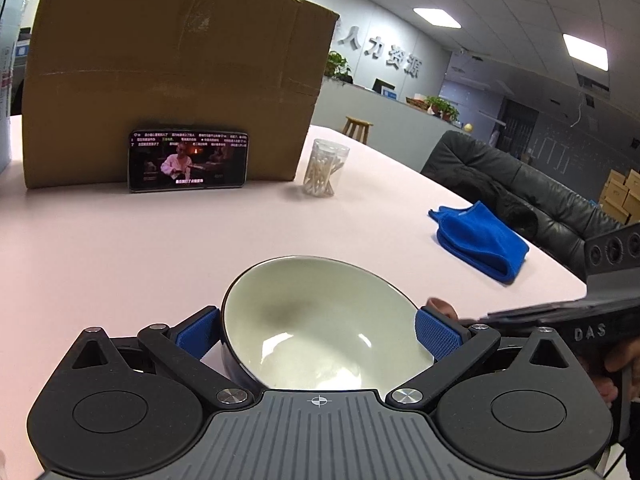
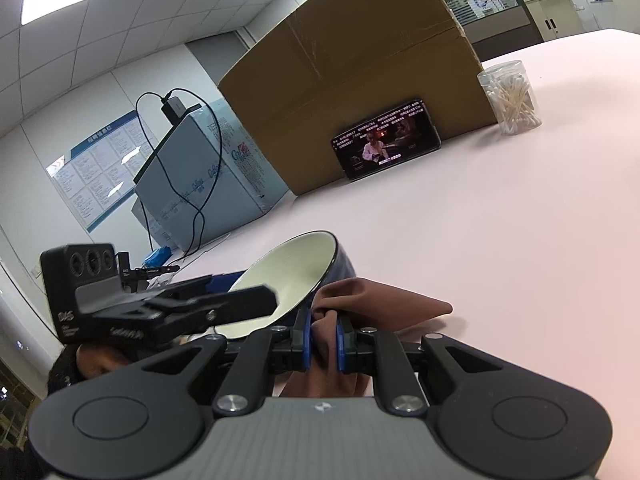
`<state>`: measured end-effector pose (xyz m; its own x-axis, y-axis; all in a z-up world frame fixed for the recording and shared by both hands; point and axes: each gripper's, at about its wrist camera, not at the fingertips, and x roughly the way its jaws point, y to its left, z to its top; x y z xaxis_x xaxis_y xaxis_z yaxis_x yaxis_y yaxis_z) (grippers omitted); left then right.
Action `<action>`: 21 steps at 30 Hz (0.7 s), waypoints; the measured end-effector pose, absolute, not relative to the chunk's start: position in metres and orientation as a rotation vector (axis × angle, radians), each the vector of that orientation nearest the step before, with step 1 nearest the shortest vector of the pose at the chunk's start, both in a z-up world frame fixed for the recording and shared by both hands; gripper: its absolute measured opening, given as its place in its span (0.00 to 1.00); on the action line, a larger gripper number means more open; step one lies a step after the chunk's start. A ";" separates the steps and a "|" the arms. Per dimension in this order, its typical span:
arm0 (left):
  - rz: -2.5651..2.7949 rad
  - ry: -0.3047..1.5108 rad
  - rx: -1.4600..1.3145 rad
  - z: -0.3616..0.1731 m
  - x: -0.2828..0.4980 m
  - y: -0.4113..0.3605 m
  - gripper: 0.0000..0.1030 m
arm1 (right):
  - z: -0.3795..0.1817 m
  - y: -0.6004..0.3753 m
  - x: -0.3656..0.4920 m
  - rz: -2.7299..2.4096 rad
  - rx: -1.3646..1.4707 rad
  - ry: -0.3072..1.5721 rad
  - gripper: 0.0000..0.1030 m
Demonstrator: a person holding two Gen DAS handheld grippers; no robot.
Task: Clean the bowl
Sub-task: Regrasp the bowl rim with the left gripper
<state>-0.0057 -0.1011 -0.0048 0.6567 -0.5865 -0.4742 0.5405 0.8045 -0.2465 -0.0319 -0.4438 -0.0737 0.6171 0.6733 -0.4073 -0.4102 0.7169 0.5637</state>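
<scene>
A bowl (image 1: 320, 328), cream inside with a dark outside and a brownish smear near its middle, is tilted up between the blue pads of my left gripper (image 1: 318, 334), which is shut on its sides. In the right wrist view the bowl (image 2: 292, 272) is tipped toward me beside the left gripper's body (image 2: 160, 304). My right gripper (image 2: 322, 340) is shut on a brown cloth (image 2: 368, 300), which lies against the bowl's outer wall. A blue cloth (image 1: 480, 240) lies folded on the table to the right.
The pink table (image 1: 160, 240) carries a large cardboard box (image 1: 172, 72), a phone (image 1: 188, 160) playing video propped against it, and a clear jar of cotton swabs (image 1: 324, 168). A black leather sofa (image 1: 520, 188) stands past the table's right edge. A grey box with a cable (image 2: 192, 176) stands left.
</scene>
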 end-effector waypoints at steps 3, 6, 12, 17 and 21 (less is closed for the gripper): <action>-0.652 0.582 -0.078 -0.006 -0.004 -0.101 1.00 | -0.074 -0.441 -0.036 0.672 0.448 0.649 0.15; -0.589 0.593 -0.048 -0.009 -0.004 -0.097 1.00 | -0.074 -0.440 -0.038 0.675 0.439 0.644 0.15; -0.415 0.558 0.010 -0.013 -0.002 -0.088 0.99 | -0.074 -0.442 -0.044 0.685 0.459 0.624 0.15; -0.375 0.551 0.040 -0.014 -0.002 -0.088 0.86 | -0.072 -0.438 -0.054 0.683 0.456 0.604 0.15; -0.413 0.541 0.031 -0.013 -0.004 -0.087 0.54 | -0.071 -0.430 -0.060 0.674 0.441 0.594 0.15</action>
<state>-0.0042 -0.0874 -0.0127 0.7769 -0.3738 -0.5066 0.3901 0.9174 -0.0785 -0.0605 -0.4301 -0.0713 0.6291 0.6875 -0.3627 -0.4470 0.7017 0.5548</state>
